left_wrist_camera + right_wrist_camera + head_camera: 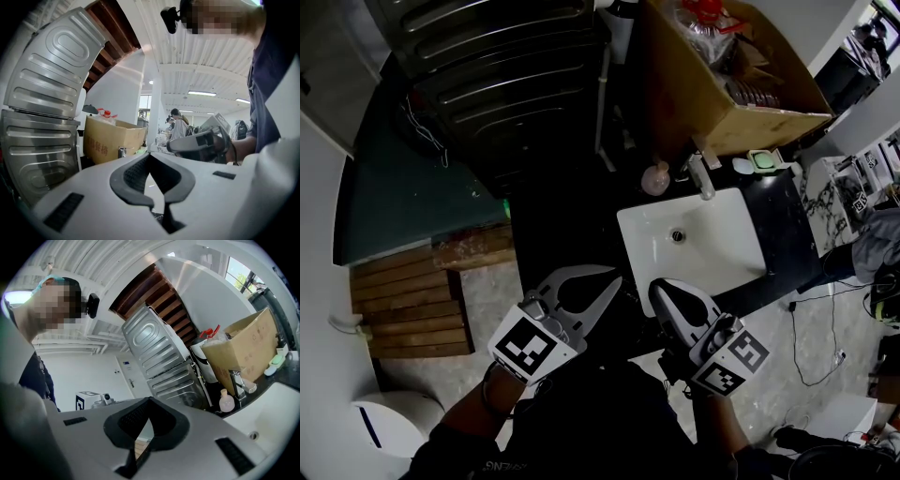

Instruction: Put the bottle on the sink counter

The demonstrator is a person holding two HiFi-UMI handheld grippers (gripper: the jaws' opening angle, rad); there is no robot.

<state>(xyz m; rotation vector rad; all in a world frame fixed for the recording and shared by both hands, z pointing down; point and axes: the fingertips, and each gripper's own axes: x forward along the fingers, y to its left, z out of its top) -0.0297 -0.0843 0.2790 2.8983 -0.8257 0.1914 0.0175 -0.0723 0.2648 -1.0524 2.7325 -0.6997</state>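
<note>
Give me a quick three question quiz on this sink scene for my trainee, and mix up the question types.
1. True or false: the pink bottle stands on the dark counter, beside the faucet.
2. What stands behind the faucet? A) a cardboard box; B) a bucket; C) a folded towel.
3. Look at the left gripper and the right gripper: are their fingers open or shut, and is anything between them?

Key:
1. True.
2. A.
3. Both are shut, with nothing between the fingers.
</note>
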